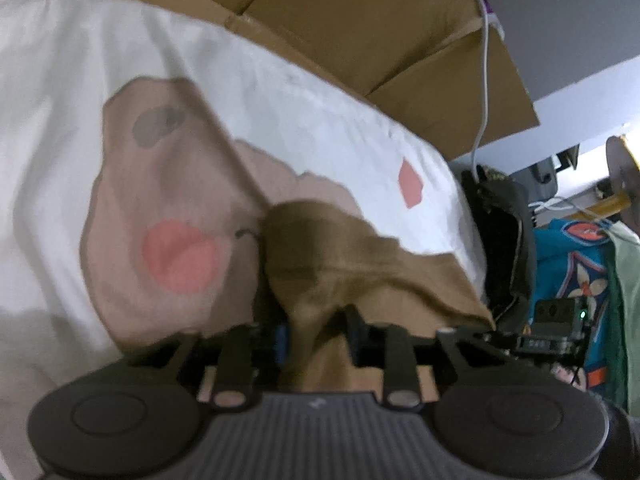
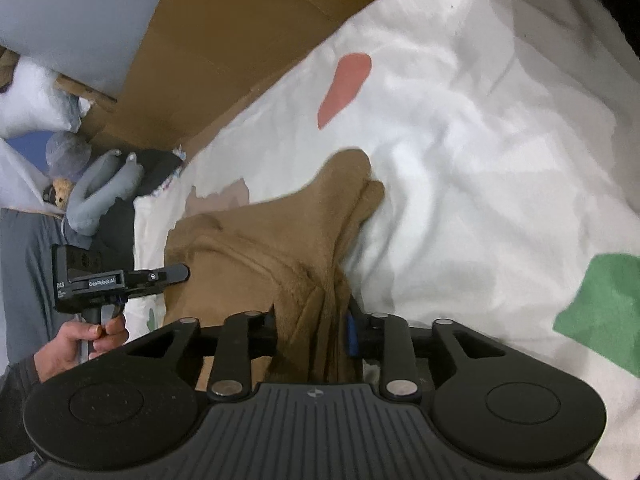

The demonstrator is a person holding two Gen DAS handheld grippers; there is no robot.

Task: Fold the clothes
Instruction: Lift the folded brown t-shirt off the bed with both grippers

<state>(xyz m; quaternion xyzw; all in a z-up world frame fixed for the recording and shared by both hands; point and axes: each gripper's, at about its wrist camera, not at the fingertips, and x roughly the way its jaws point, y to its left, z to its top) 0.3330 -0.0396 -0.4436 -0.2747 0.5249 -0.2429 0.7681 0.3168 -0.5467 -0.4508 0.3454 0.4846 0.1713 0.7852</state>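
A brown fleece garment [image 2: 256,248] lies bunched on a white bed sheet [image 2: 480,140] printed with tan, pink and green patches. My right gripper [image 2: 312,320] is shut on a gathered fold of the garment. My left gripper [image 1: 316,328] is shut on another part of the same brown garment [image 1: 340,256], which drapes over its fingers. The left gripper also shows in the right wrist view [image 2: 176,272], held by a hand at the garment's left edge. The right gripper shows in the left wrist view [image 1: 560,320] at the far right.
Flattened cardboard [image 1: 360,20] lies along the far side of the bed. A white cable [image 1: 484,80] hangs over it. A black bag [image 1: 500,232] and colourful clothes [image 1: 580,264] sit beside the bed. Grey soft toys [image 2: 100,188] and pillows [image 2: 36,96] lie at the left.
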